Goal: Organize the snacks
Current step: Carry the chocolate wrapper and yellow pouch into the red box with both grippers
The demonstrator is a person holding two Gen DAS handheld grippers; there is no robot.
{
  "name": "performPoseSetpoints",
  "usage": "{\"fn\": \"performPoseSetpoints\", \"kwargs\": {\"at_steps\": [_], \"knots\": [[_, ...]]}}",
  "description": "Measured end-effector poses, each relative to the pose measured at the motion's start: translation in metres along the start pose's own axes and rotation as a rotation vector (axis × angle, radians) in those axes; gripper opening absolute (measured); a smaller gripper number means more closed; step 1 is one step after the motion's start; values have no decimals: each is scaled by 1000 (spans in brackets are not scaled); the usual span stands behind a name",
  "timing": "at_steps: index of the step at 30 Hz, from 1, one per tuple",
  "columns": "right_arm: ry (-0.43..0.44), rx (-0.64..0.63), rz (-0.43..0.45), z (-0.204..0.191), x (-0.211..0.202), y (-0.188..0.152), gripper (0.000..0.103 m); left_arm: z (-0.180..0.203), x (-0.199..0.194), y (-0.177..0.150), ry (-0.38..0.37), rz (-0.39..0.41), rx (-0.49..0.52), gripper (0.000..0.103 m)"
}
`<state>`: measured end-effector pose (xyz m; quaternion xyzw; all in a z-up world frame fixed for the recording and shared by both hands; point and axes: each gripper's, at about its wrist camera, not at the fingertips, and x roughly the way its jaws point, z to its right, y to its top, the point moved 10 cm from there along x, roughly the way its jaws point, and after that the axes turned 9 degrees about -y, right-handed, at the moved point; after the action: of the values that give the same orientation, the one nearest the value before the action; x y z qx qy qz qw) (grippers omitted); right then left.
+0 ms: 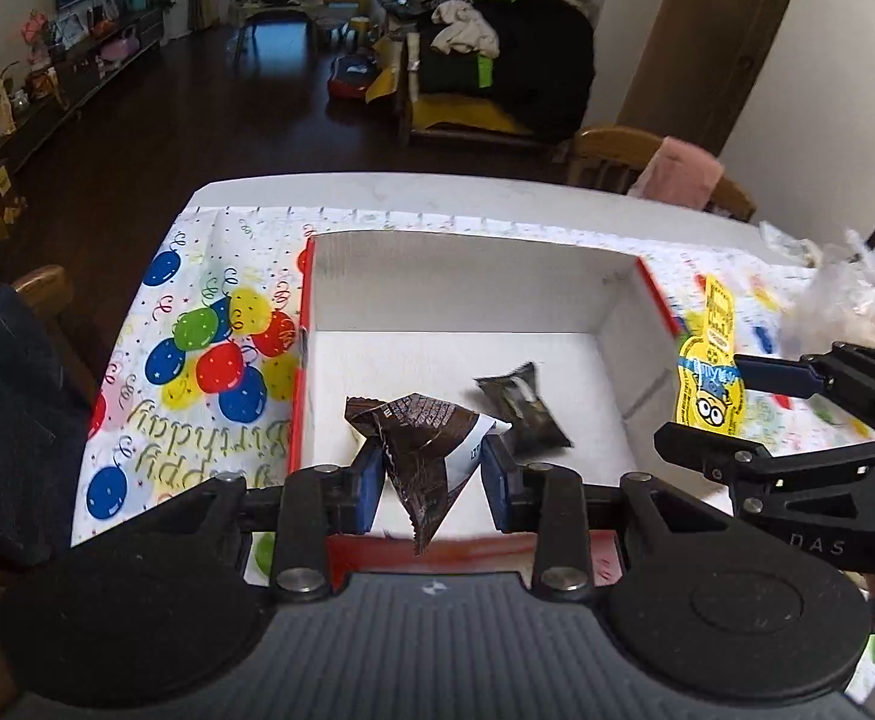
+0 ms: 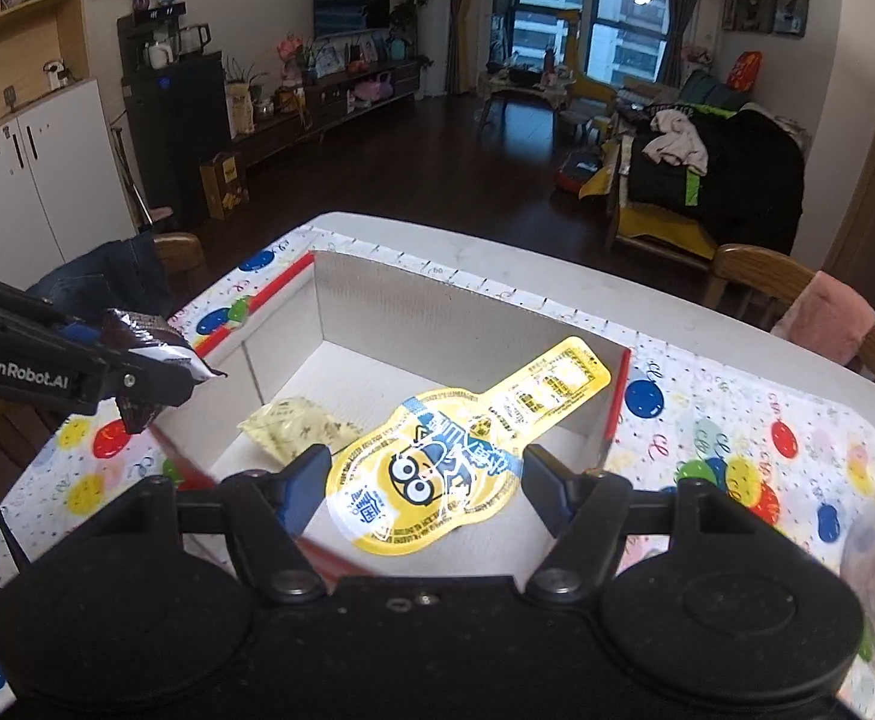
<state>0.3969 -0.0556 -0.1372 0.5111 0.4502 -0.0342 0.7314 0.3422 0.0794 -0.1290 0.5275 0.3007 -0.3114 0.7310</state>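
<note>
Delivery step: the left tool (image 1: 431, 474) gripped a dark wrapper (image 1: 422, 438) and the right tool (image 2: 422, 483) a yellow pouch (image 2: 437, 468), both above the box (image 2: 377, 294) on the desk; releasing inside seemed next.

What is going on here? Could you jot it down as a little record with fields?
Setting: table with a balloon birthday tablecloth, living room behind
Container: open red-edged cardboard box with a white inside
Left gripper: shut on a dark brown snack wrapper
Right gripper: shut on a yellow cartoon-face snack pouch
Already in the box: a dark snack packet, a pale yellow packet
Beside the box: a clear plastic bag, blurred
</note>
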Motion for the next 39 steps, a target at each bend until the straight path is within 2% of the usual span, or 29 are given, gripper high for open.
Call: {"fn": "performPoseSetpoints", "kwargs": {"at_steps": [10, 18, 30, 39], "knots": [[43, -94, -101, -13, 62, 2, 68, -12, 56, 16, 91, -103, 16, 33], [54, -142, -182, -21, 98, -6, 68, -20, 89, 14, 132, -179, 17, 33], [73, -210, -249, -29, 120, -20, 68, -31, 109, 0, 166, -239, 5, 34], [80, -227, -284, -31, 128, -24, 69, -32, 109, 0, 179, -235, 7, 35]]}}
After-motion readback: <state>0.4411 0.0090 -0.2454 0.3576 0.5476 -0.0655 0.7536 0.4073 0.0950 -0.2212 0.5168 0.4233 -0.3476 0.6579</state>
